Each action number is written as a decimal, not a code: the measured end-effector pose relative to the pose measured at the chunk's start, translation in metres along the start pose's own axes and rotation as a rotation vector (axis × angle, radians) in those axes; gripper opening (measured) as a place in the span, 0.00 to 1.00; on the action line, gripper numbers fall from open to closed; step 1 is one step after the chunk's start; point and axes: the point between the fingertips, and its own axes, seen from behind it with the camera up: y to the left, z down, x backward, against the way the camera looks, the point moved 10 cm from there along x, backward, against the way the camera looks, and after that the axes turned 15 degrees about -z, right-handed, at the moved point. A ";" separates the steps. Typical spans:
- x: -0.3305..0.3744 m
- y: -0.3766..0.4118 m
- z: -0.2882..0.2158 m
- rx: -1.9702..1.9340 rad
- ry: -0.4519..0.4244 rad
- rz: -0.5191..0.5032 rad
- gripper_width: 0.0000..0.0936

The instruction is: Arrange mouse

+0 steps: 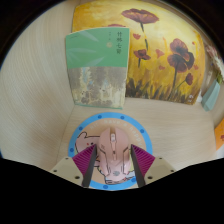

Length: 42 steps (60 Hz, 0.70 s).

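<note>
Pale table (35, 105) carries green book (97, 68), writing illegible, and flower painting (160, 55). Gripper (111, 165) fingers clamp mouse (112, 155) over blue-rimmed mat (100, 124).

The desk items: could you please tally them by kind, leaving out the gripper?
Mouse: 1, between the jaws
Round mat: 1
Green book: 1
Flower painting: 1
Total: 4
</note>
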 end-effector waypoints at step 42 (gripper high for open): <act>0.306 -0.059 -0.047 0.088 -0.374 0.013 0.74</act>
